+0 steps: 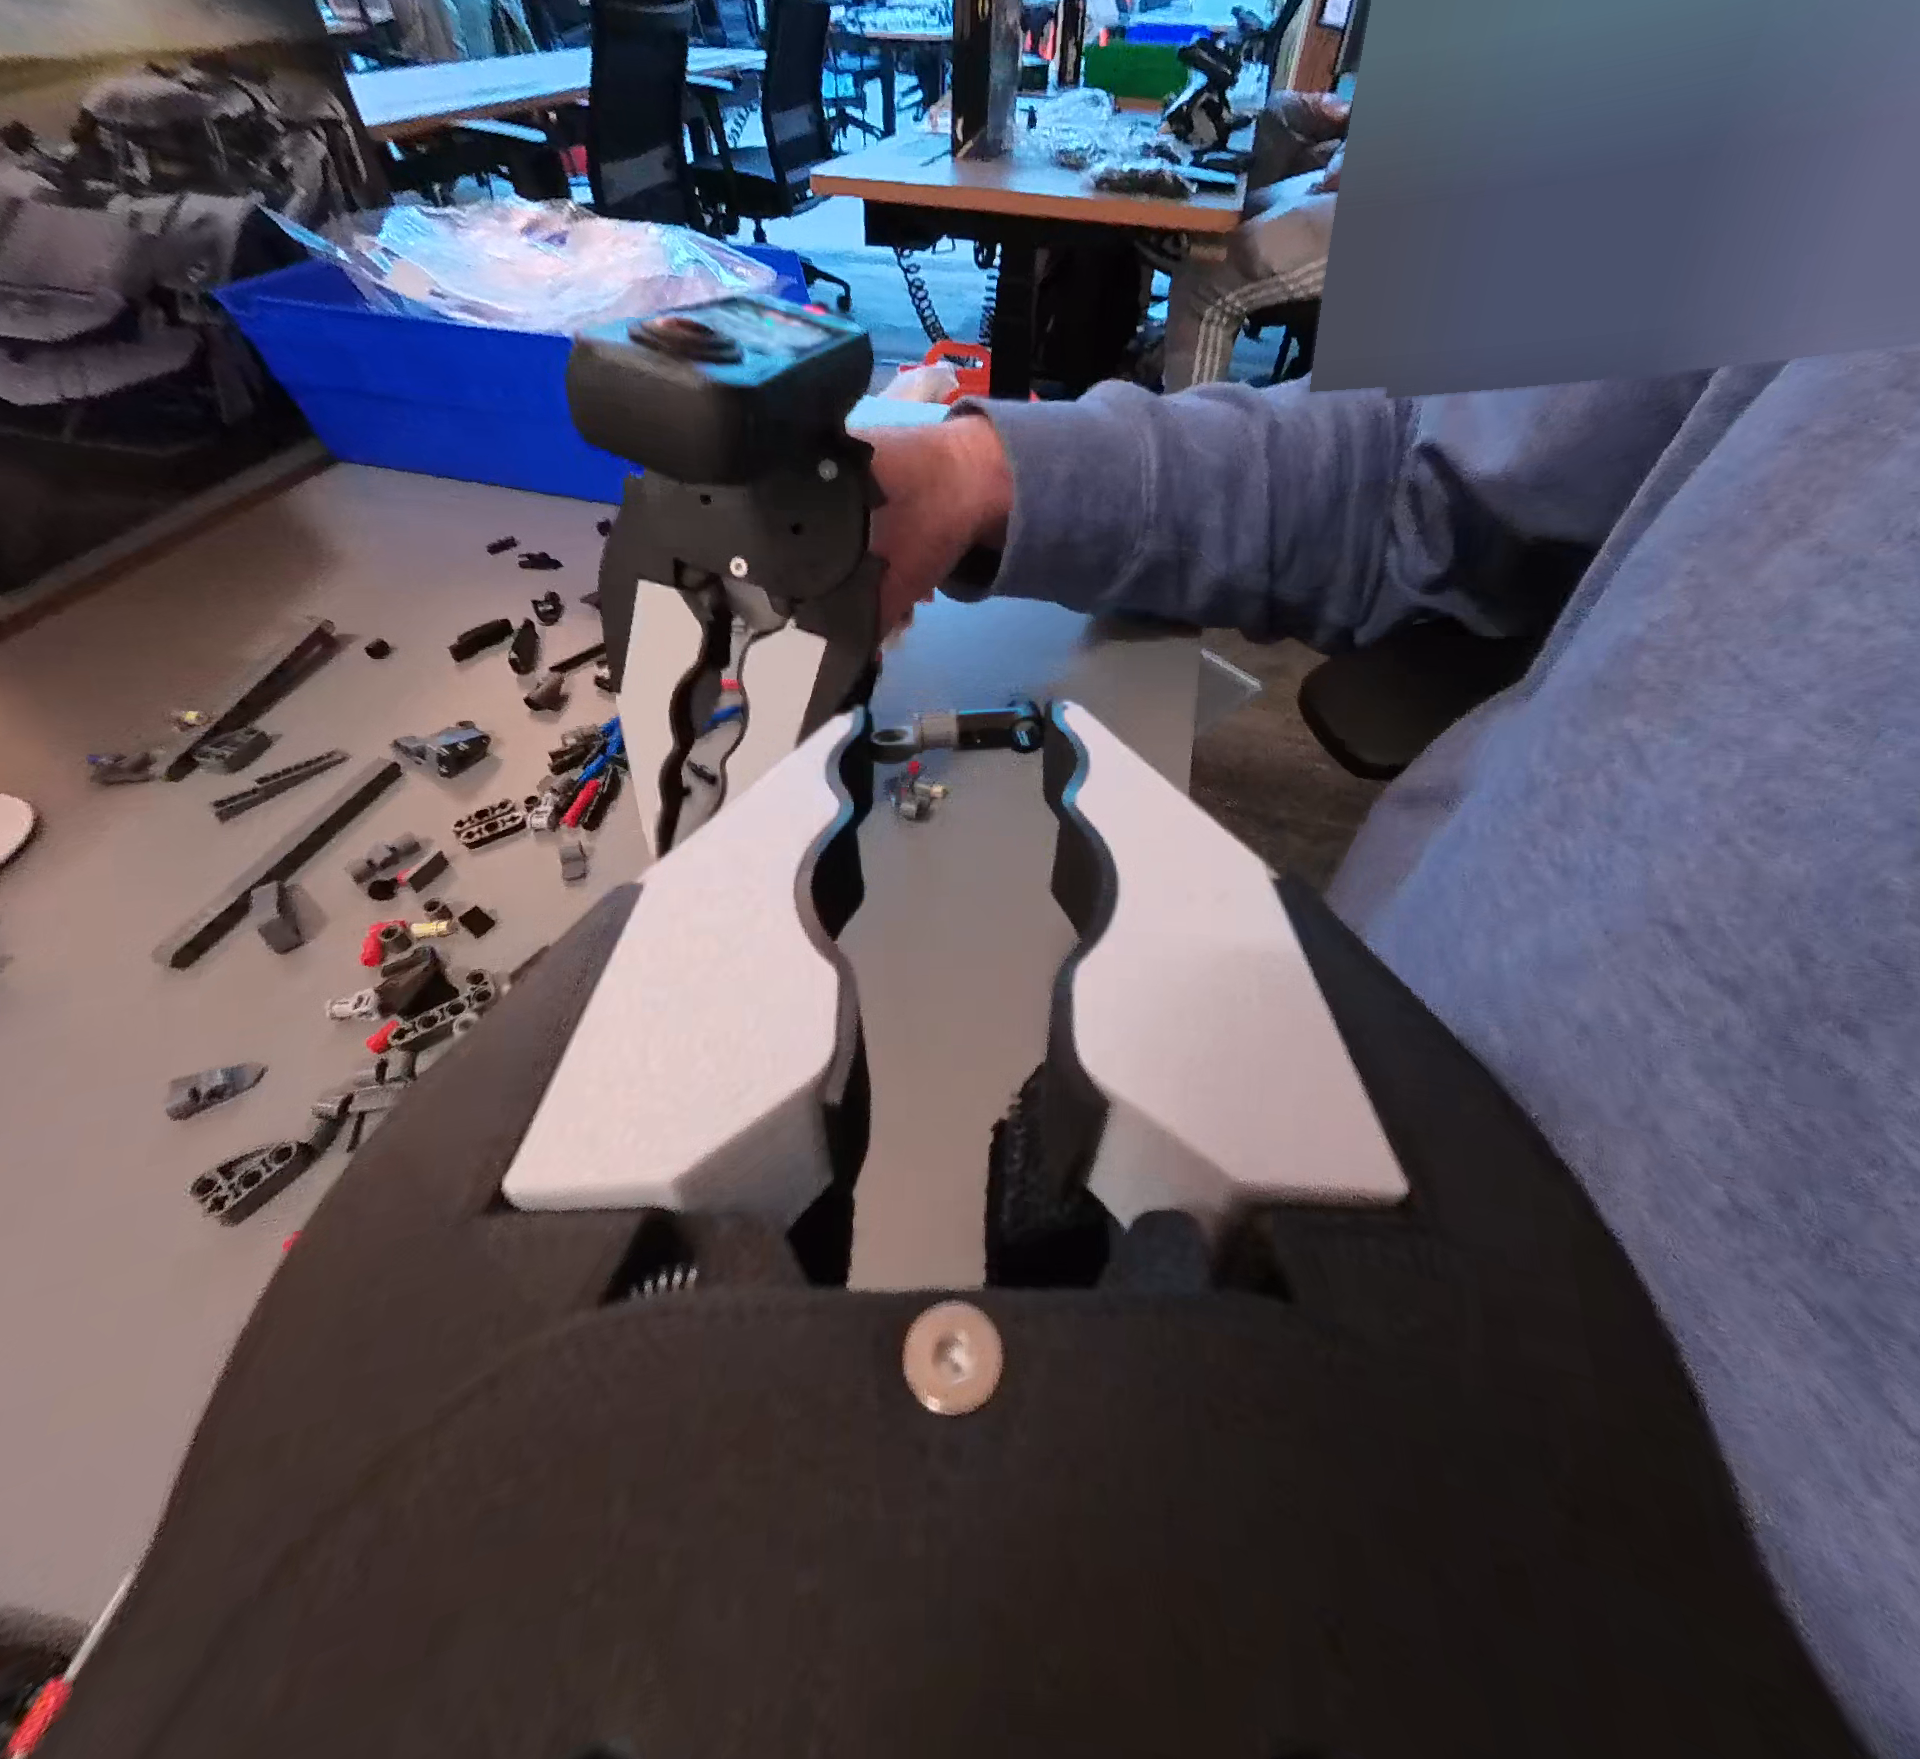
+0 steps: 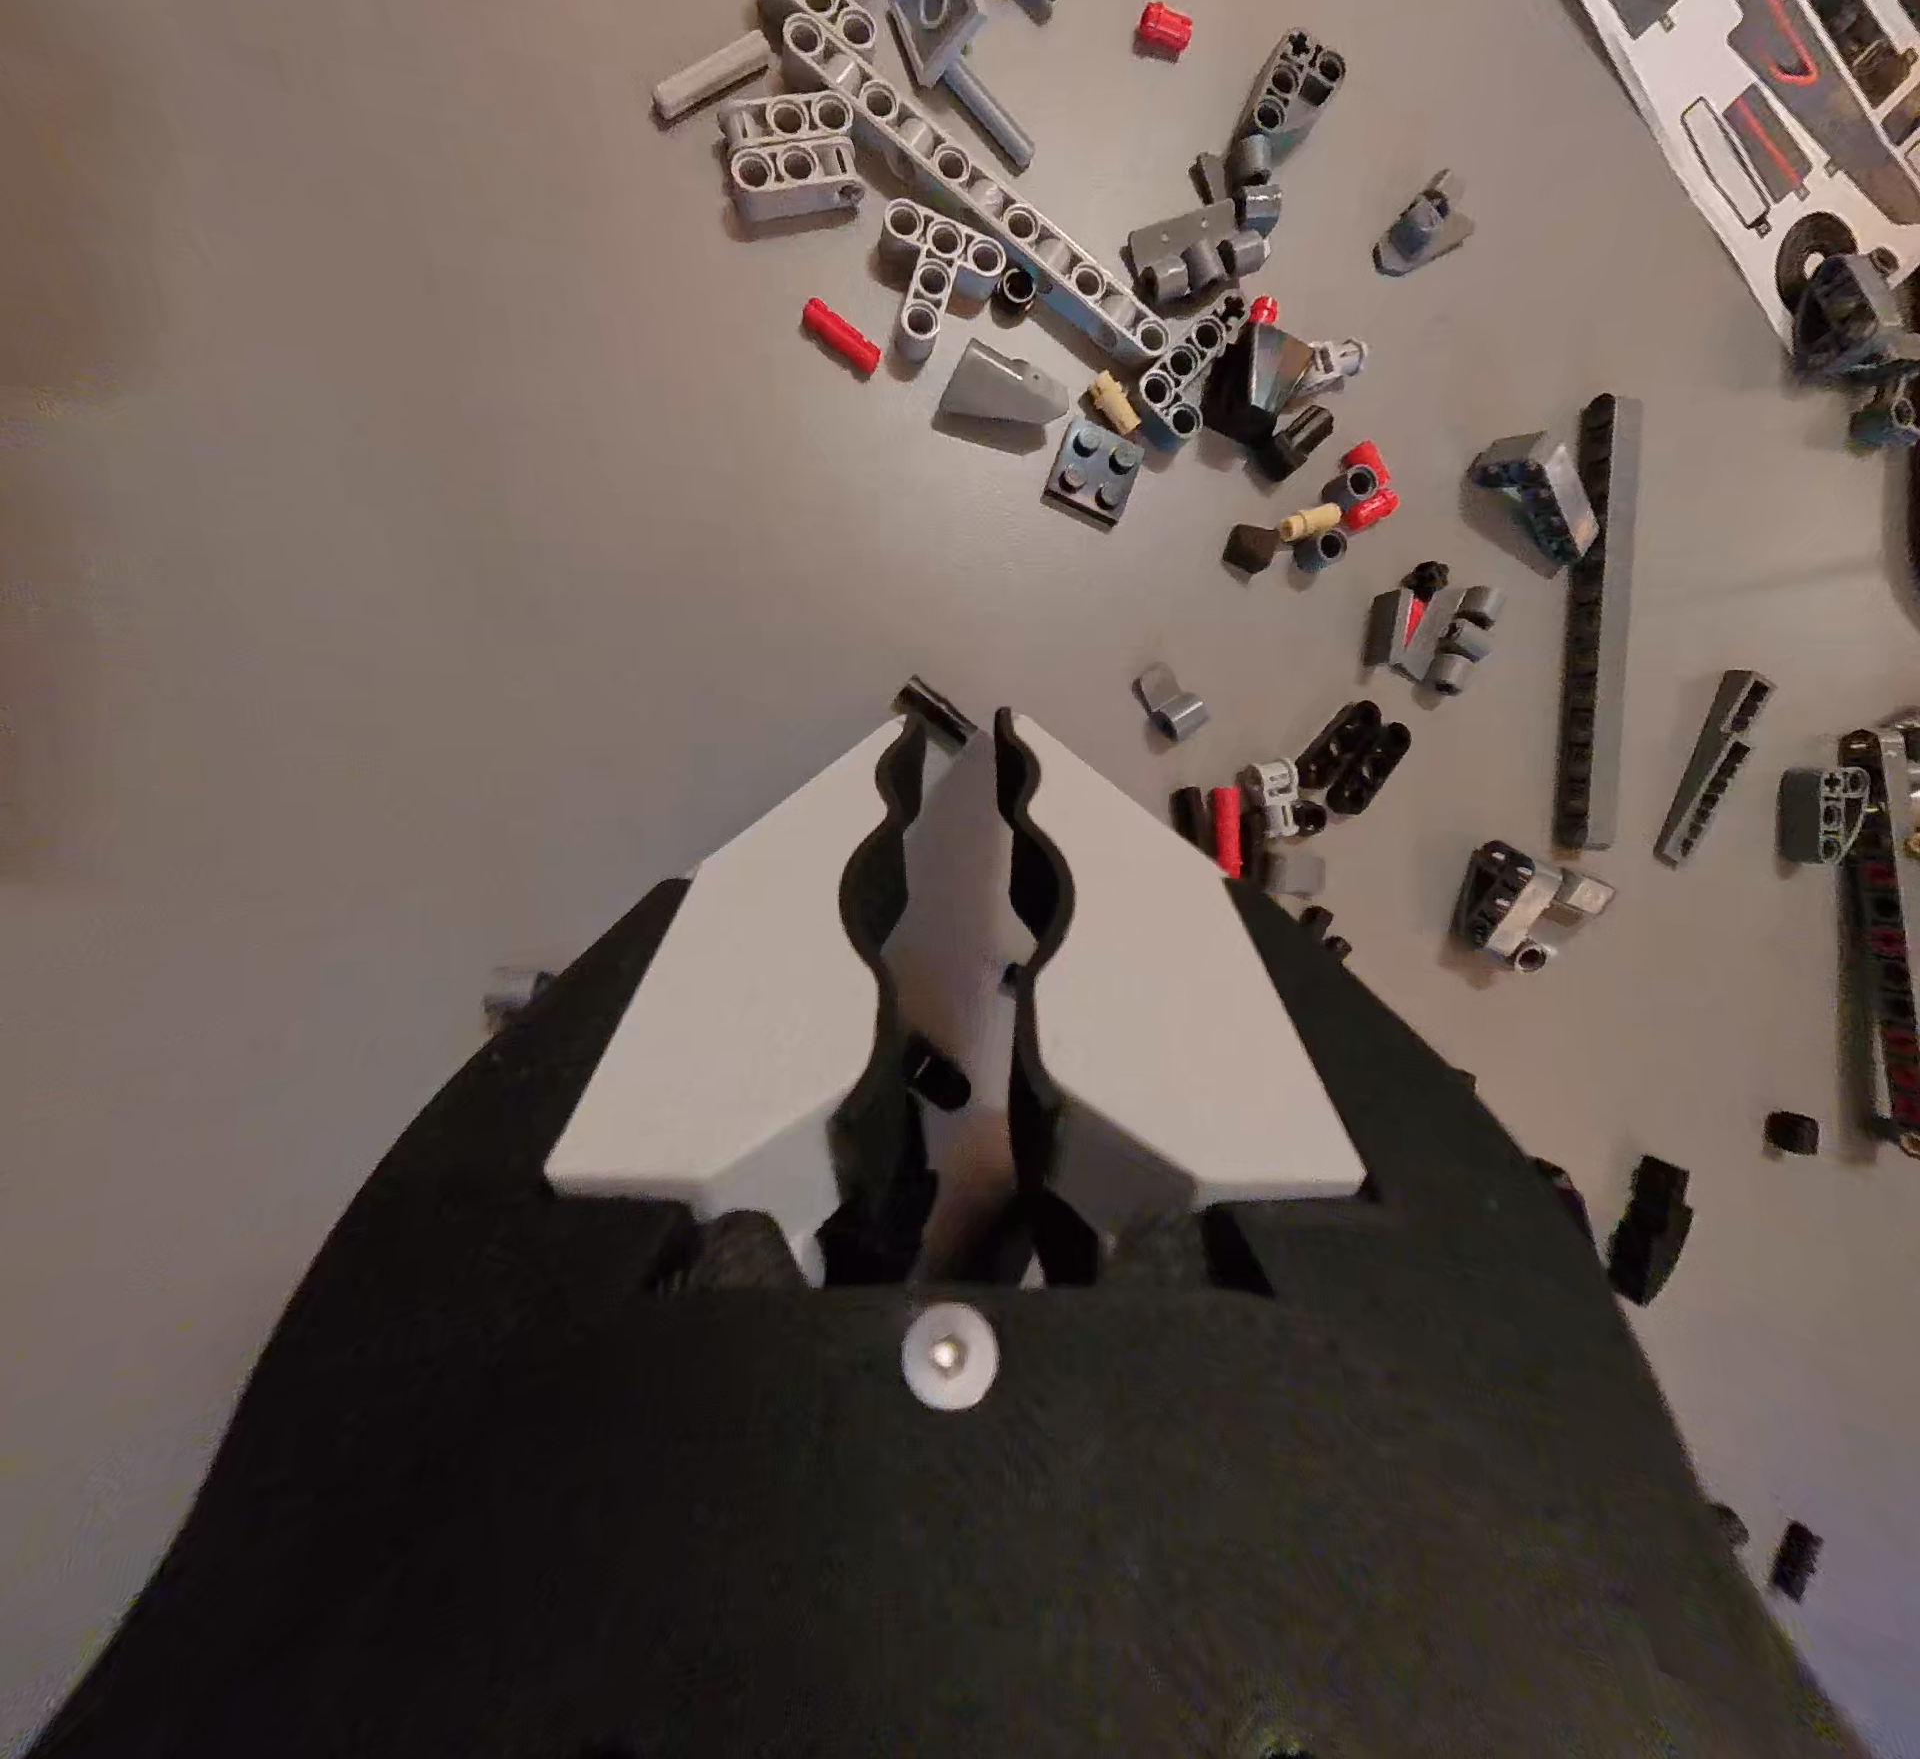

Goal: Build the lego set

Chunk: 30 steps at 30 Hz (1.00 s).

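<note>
Between the tips of my left gripper [image 1: 956, 730] sits a small black-and-grey connector piece [image 1: 961, 729], pinched crosswise, one end at each fingertip, above the tabletop [image 1: 125, 701]. I judge it light, rigid plastic, smooth enough to twist out if squeezed off-centre, so gripping its two ends seems right. Just beyond and below it lies a tiny grey pin cluster [image 1: 914, 795].

My right gripper [image 2: 961, 733] is nearly clenched, its tips on a small black piece [image 2: 932, 707] at the left fingertip; I cannot tell whether it is truly held or only touched. Ahead and to its right spreads the loose lego: a long grey beam [image 2: 966, 182], a red pin [image 2: 840, 336] and a dark studded plate [image 2: 1096, 473]. These look hard, light and slippery, best taken across their flat sides. The instruction sheet [image 2: 1683, 47] lies far right.
</note>
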{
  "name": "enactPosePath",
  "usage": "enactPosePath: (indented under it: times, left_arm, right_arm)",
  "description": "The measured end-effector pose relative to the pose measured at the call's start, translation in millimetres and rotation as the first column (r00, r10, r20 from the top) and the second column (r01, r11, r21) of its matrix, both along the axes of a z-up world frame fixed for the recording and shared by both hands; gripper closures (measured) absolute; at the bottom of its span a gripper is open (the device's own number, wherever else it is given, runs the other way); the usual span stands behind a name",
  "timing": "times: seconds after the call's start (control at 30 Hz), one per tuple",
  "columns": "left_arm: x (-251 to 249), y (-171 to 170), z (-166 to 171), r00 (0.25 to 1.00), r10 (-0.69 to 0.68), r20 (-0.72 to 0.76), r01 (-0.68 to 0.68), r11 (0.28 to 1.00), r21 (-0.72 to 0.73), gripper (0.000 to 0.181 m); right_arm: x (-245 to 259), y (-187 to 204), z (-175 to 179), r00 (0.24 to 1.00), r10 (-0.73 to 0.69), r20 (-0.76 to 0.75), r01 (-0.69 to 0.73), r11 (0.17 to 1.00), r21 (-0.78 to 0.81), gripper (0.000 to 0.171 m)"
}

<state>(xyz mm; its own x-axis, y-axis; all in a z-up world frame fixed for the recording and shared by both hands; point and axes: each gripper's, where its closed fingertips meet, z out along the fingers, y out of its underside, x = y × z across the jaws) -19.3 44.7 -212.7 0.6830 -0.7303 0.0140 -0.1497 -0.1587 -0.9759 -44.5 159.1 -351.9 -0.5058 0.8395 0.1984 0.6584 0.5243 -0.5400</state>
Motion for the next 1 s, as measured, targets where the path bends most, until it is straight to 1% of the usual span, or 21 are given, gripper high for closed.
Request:
enactPosePath:
  times: [0.07, 0.23, 0.37, 0.5, 0.53, 0.63, 0.77, 0.83, 0.9, 0.93, 1.0]
  left_arm:
    - [0, 1, -4, 1.000, 0.002, -0.020, -0.003, 1.000, -0.014, 0.151]
    - [-1, 6, -14, 1.000, -0.005, 0.014, 0.006, 0.999, -0.049, 0.151]
    - [0, 12, -19, 0.998, -0.031, 0.051, 0.035, 0.997, -0.071, 0.151]
    - [-4, 16, -22, 0.998, -0.036, 0.047, 0.040, 0.996, -0.085, 0.151]
    - [-5, 18, -23, 0.998, -0.030, 0.049, 0.034, 0.995, -0.089, 0.151]
    - [-11, 25, -28, 0.999, -0.001, 0.047, 0.006, 0.994, -0.110, 0.151]
    - [-13, 28, -38, 0.998, 0.042, 0.040, -0.035, 0.987, -0.158, 0.151]
    - [-11, 29, -44, 0.997, 0.064, 0.031, -0.057, 0.983, -0.176, 0.151]
    - [-7, 29, -49, 0.997, 0.072, 0.030, -0.065, 0.979, -0.191, 0.151]
    - [-6, 29, -52, 0.997, 0.078, 0.021, -0.073, 0.979, -0.193, 0.151]
    - [-3, 30, -55, 0.996, 0.085, 0.010, -0.082, 0.977, -0.196, 0.151]
  right_arm:
    - [1, 0, 0, 1.000, 0.022, -0.008, -0.023, 0.999, -0.048, 0.158]
    - [3, 0, 0, 0.990, 0.139, -0.014, -0.140, 0.983, -0.117, 0.159]
    - [2, -3, -1, 0.964, 0.263, 0.025, -0.254, 0.950, -0.184, 0.163]
    - [2, -3, -2, 0.943, 0.331, 0.040, -0.314, 0.923, -0.223, 0.163]
    - [1, -2, -2, 0.942, 0.331, 0.050, -0.312, 0.923, -0.227, 0.168]
    - [0, -2, -2, 0.953, 0.293, 0.075, -0.268, 0.933, -0.241, 0.169]
    - [0, -4, -2, 0.987, 0.148, 0.067, -0.130, 0.967, -0.219, 0.169]
    - [4, -9, -2, 0.993, 0.103, 0.052, -0.089, 0.972, -0.218, 0.170]
    - [8, -15, -1, 0.995, 0.099, 0.022, -0.093, 0.974, -0.205, 0.167]
    - [9, -16, -1, 0.995, 0.101, 0.014, -0.096, 0.975, -0.202, 0.162]
    - [13, -18, -1, 0.991, 0.135, -0.002, -0.133, 0.972, -0.195, 0.163]
